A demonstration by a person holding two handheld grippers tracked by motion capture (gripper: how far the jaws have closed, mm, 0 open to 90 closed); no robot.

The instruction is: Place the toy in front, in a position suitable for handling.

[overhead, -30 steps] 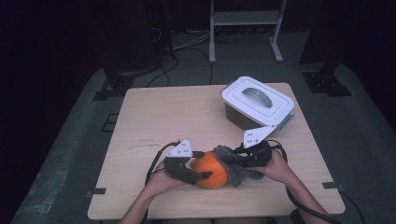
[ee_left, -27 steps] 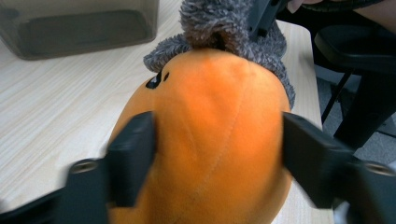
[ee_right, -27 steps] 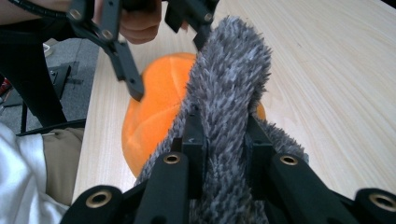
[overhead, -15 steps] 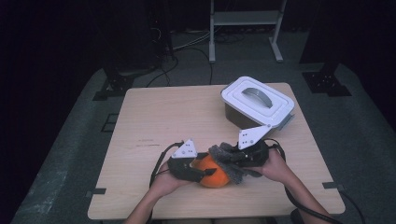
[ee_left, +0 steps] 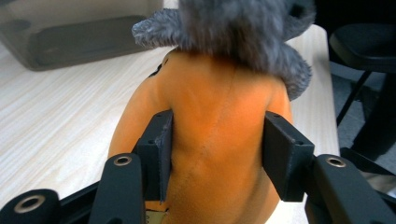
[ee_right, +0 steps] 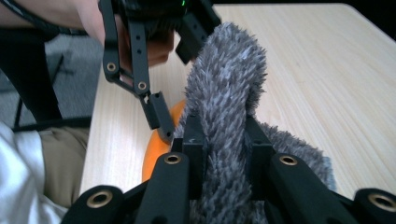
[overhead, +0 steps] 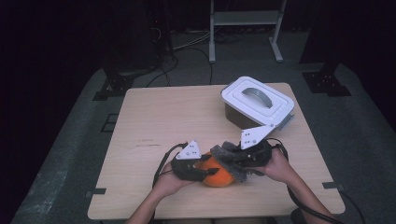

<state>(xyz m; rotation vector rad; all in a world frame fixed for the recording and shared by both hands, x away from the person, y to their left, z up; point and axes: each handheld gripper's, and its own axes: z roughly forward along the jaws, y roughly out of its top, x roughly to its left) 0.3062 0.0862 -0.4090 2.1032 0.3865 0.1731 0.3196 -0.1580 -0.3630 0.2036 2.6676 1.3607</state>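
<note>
white-lidded grey plastic box well behind; round orange plush body near front table edge. left gripper jaws just closed onto it, right gripper clamps grey fuzzy fabric.

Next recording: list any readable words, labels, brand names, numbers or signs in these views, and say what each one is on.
None can be read.
Orange plush toy with grey furry part: no tag or print shows.
White lidded container: plain lid, no label.
Table: a faint dark mark on the wood, too small to read.
Left gripper and right gripper: no markings legible.
</note>
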